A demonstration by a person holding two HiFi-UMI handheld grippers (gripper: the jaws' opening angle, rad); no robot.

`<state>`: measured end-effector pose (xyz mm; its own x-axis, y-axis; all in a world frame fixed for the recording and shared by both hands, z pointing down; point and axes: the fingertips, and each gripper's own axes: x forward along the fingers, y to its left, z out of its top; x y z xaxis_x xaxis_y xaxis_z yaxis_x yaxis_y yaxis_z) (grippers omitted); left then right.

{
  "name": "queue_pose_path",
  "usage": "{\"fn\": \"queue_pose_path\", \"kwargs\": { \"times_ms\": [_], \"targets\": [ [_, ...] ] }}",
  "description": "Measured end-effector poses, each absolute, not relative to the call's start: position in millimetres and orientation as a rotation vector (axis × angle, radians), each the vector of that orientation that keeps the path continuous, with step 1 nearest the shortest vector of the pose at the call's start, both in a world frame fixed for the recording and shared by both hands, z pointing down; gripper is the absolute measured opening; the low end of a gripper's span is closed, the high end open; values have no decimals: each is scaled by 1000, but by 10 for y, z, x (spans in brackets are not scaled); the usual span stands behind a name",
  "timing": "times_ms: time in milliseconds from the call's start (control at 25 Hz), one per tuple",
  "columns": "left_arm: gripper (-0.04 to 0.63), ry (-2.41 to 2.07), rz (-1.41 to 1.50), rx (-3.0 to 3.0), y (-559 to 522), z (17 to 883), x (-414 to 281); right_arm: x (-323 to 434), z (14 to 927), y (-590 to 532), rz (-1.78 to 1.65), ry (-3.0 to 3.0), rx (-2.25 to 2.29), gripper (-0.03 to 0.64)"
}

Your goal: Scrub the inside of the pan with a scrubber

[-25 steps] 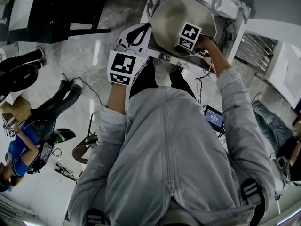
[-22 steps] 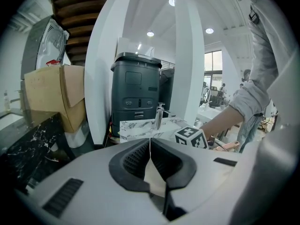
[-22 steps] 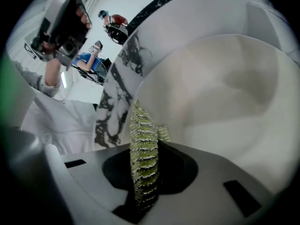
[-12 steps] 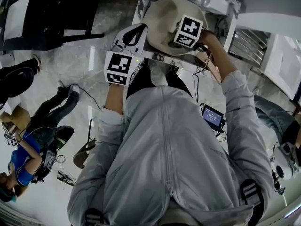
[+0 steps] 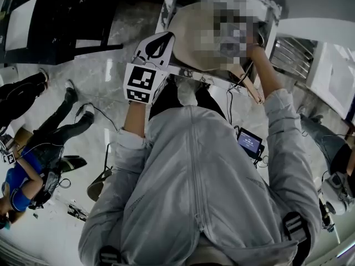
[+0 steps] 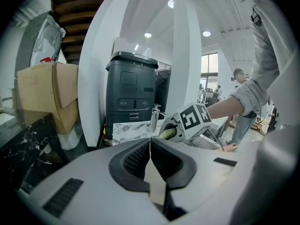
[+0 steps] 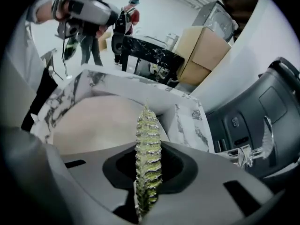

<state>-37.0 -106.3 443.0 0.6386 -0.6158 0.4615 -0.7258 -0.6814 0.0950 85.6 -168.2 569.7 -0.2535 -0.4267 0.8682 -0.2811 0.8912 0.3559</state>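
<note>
1. since a second ago the right forearm [image 5: 265, 73] has swung a little outward. the pan [image 5: 188, 32] sits slightly further left in the head view, and a bystander [image 5: 33, 165] on the floor has shuffled their feet.
2. left gripper [image 6: 150, 146] is pinched tight on a thin beige edge, which i take to be the pan's rim. it steadies the pan over the sink [image 7: 185, 121] from the left side.
3. right gripper [image 7: 147, 156] is clamped on the scrubber [image 7: 148, 135], held edge-on and pointing at the pan's inside, very near it. i cannot tell whether they touch.
4. this looks like mid-scrub. the next move would call for laying the scrubber's flat face on the pan and sweeping across the bowl while the left grip stays firm.
5. the pan is round and shallow, a smooth, matte beige. the scrubber is thin and flat, yellow-green with a ridged, glittery weave, and probably bendy. the sink walls are hard, white, marble-veined.
</note>
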Motion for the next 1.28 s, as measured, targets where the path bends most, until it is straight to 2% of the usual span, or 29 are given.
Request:
{"fn": "queue_pose_path", "kwargs": {
  "times_ms": [200, 520, 760, 1280],
  "targets": [
    [23, -1069, 608, 2589, -1067, 4480, -342, 1086, 5959, -1811, -454, -1618, 494, 84],
    [23, -1057, 610, 2586, -1084, 4502, -352, 1440, 6474, -1831, -561, -1364, 355, 84],
    [23, -1050, 616, 2582, -1058, 4524, -345, 1634, 6812, -1709, -395, -1312, 317, 92],
    [24, -1051, 608, 2583, -1038, 4516, -307, 1753, 6922, -1326, -66, -1343, 213, 92]
  ]
}}
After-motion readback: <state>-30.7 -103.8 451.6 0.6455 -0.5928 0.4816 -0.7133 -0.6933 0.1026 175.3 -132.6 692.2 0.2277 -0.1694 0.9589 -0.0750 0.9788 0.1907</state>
